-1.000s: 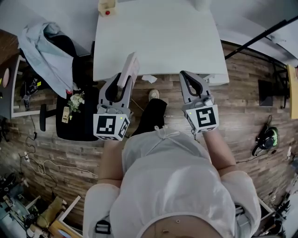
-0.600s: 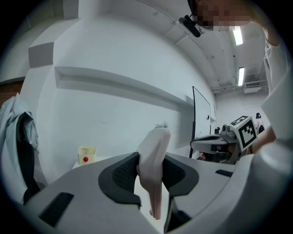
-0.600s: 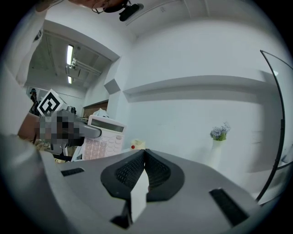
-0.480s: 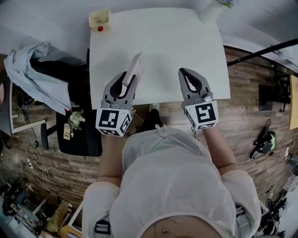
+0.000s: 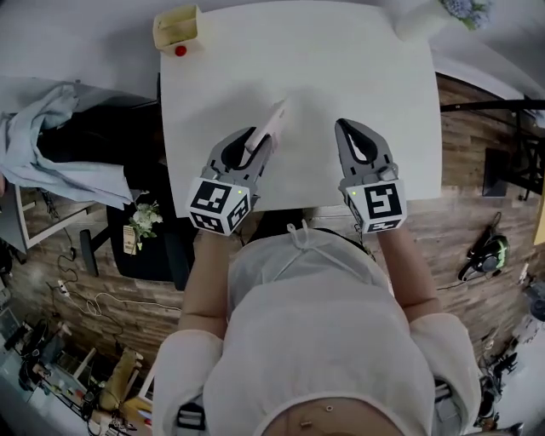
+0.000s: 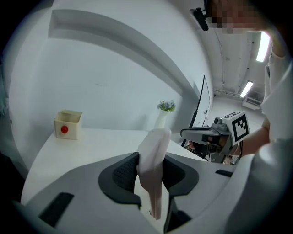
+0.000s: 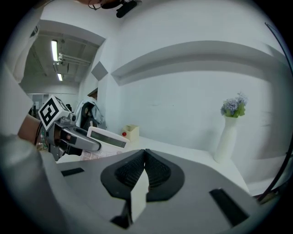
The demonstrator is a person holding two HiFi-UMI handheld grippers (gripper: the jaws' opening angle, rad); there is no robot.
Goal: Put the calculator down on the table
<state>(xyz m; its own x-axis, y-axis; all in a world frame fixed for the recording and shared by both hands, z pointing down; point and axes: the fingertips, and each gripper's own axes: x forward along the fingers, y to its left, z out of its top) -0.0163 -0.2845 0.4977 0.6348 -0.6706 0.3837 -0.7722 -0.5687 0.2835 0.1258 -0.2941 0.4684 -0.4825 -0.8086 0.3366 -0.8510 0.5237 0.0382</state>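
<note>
A white calculator [image 5: 272, 124] stands on edge, tilted, over the near part of the white table [image 5: 341, 68]. My left gripper [image 5: 252, 140] is shut on its lower end. In the left gripper view the calculator [image 6: 154, 155] rises edge-on between the dark pads [image 6: 124, 172], and my left gripper [image 6: 153, 176] clamps it. The right gripper view shows the calculator's display and keys [image 7: 106, 138] held by the left gripper [image 7: 75, 138]. My right gripper [image 5: 346, 128] hovers over the table's near right, shut with nothing in it [image 7: 145, 154].
A yellow box with a red dot [image 5: 176, 30] sits at the table's far left corner, and a white vase with flowers [image 5: 421, 15] at the far right. A dark chair draped with pale cloth [image 5: 60, 145] stands left of the table. Wooden floor surrounds it.
Both grippers have moved forward from the table's near edge to over its surface and come lower. The calculator went along in the left gripper and now leans more to the right.
</note>
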